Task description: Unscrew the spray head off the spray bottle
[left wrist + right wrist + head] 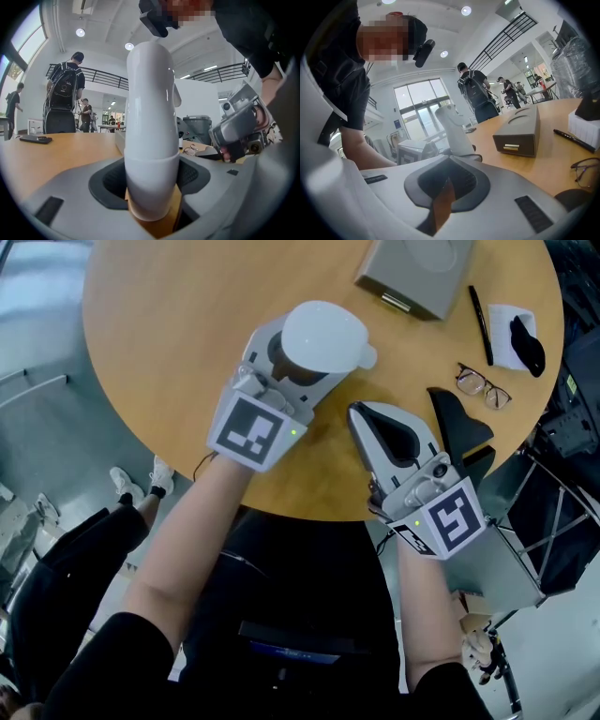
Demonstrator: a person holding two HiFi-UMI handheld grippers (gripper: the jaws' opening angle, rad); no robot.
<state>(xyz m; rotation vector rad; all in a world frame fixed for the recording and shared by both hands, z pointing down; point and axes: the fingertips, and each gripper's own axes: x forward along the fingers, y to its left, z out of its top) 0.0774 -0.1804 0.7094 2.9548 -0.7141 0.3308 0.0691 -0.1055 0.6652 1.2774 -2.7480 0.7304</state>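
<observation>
L gripper (152, 179): jaws wide apart w/ the spray bottle (150, 140) between them; dark pads (112, 180) lie against both sides of the lower body, so it has hold of the bottle.
R gripper (449, 180): jaws fully together, nothing held; only bare wood shows through the thin slit between them.
Bottle pose: upright on the table (169, 324), base down betw. the L jaws, near the table edge closest to the person.
Spray head (326, 334): white, on top of the bottle, above the L jaws; the nozzle sticks out to the right in the head view.
Bottle vs R gripper: bottle is left of the R jaws & apart from them, no contact; in the R gripper view it stands beyond the jaw tips, a bit left of centre.
R gripper pos.: low over the near table edge, right of the L gripper, tips toward the table centre.
Grey box (417, 273): far side of table, well apart from the bottle.
Pen (480, 324): right of the box, lying flat.
Glasses (483, 387): near the pen, beyond the R gripper.
Phone (35, 138): dark, flat on the table, far left in the L gripper view.
Background: people (68, 89) standing behind the table, one w/ a backpack.
</observation>
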